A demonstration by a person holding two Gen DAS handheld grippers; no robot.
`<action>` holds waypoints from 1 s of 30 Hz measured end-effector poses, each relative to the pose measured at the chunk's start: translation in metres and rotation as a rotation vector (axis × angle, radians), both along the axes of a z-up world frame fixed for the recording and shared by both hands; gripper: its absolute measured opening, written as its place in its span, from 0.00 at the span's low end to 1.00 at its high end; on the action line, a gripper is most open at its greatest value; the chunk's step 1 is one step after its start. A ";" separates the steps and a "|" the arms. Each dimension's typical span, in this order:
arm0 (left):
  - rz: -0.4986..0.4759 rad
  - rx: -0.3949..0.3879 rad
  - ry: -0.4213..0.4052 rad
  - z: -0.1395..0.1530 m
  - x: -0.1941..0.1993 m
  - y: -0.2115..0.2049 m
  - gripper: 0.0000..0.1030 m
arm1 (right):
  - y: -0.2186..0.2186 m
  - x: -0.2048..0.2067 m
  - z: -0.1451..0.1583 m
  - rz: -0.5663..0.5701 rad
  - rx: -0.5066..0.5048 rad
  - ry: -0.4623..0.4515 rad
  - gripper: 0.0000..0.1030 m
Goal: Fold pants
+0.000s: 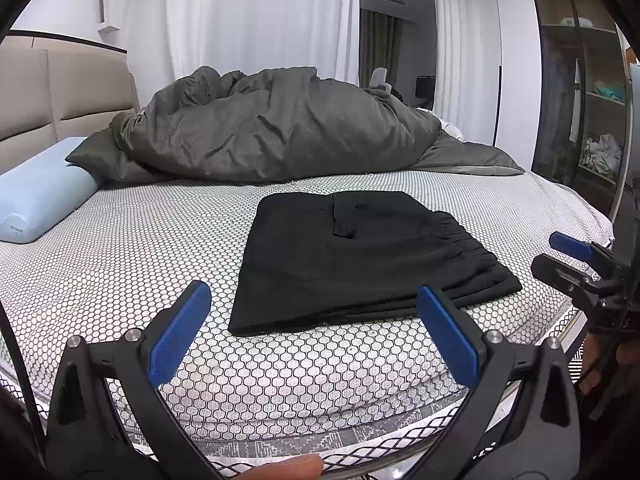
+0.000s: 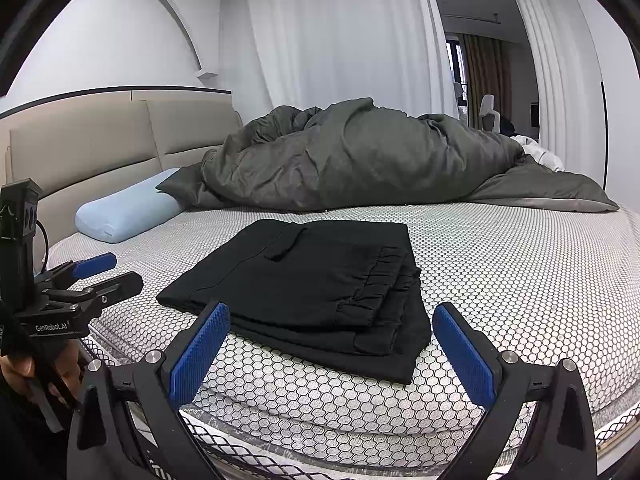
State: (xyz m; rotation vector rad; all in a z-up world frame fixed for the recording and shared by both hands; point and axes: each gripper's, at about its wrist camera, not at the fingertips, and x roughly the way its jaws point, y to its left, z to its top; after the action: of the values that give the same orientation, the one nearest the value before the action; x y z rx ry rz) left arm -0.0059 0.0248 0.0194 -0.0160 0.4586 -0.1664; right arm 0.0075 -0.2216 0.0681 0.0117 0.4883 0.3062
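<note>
Black pants (image 1: 360, 256) lie folded into a flat rectangle on the honeycomb-patterned mattress (image 1: 132, 256), elastic waistband on the right side. In the right wrist view the same pants (image 2: 312, 280) show stacked layers near the bed's front edge. My left gripper (image 1: 314, 326) stands open just in front of the pants' near edge, nothing between its blue pads. My right gripper (image 2: 332, 344) is also open, hovering at the pants' front corner without touching. The right gripper (image 1: 576, 256) shows at the right edge of the left wrist view, and the left gripper (image 2: 100, 276) at the left of the right wrist view.
A crumpled dark grey duvet (image 1: 280, 128) fills the far half of the bed. A light blue pillow (image 1: 36, 200) lies at the left by the beige headboard (image 2: 100, 140). White curtains (image 2: 332, 32) hang behind. An open wardrobe (image 1: 592, 100) stands at the right.
</note>
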 end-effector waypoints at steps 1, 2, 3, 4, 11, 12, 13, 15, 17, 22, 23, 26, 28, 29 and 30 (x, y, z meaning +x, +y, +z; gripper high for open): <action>0.000 0.000 -0.001 0.000 0.000 0.000 1.00 | 0.000 0.000 0.000 0.000 -0.001 -0.001 1.00; 0.001 0.001 -0.001 0.000 0.000 0.000 1.00 | 0.000 0.000 0.000 0.001 0.001 -0.001 1.00; 0.000 0.001 -0.002 0.000 0.000 0.000 1.00 | 0.000 0.000 0.000 0.000 0.001 -0.001 1.00; 0.000 0.000 -0.002 0.000 0.000 0.000 1.00 | 0.000 0.000 0.000 0.000 0.001 0.000 1.00; -0.001 0.000 -0.001 0.000 0.000 0.001 1.00 | -0.001 0.000 0.000 0.001 -0.002 -0.003 1.00; -0.002 0.000 -0.001 0.000 0.000 0.001 1.00 | -0.001 0.000 0.000 0.002 -0.002 -0.004 1.00; -0.002 0.000 -0.002 0.000 0.000 0.001 1.00 | -0.002 0.000 0.000 0.001 -0.002 -0.005 1.00; -0.003 0.002 -0.002 0.000 0.001 0.001 1.00 | -0.002 0.000 0.000 0.002 -0.002 -0.005 1.00; -0.003 0.002 -0.002 0.000 0.001 0.001 1.00 | -0.002 -0.001 0.000 0.002 -0.003 -0.005 1.00; -0.002 0.001 -0.003 0.000 0.000 0.001 1.00 | -0.002 0.000 0.000 0.003 -0.003 -0.005 1.00; -0.002 0.000 -0.003 0.000 0.000 0.001 1.00 | -0.002 0.000 0.000 0.004 -0.002 -0.004 1.00; -0.002 0.001 -0.003 0.000 0.000 0.001 1.00 | -0.002 -0.001 0.000 0.003 -0.005 -0.004 1.00; -0.001 0.002 -0.004 0.000 0.000 0.001 1.00 | -0.002 -0.001 0.001 0.003 -0.003 -0.005 1.00; -0.001 0.002 -0.003 0.000 0.000 0.001 1.00 | -0.002 0.000 0.000 0.002 -0.004 -0.005 1.00; -0.001 0.001 -0.004 0.000 0.001 0.000 1.00 | -0.002 0.000 0.000 0.003 -0.004 -0.004 1.00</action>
State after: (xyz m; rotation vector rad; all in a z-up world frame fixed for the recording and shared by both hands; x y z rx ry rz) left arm -0.0053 0.0252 0.0190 -0.0140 0.4551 -0.1670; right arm 0.0073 -0.2235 0.0683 0.0067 0.4848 0.3078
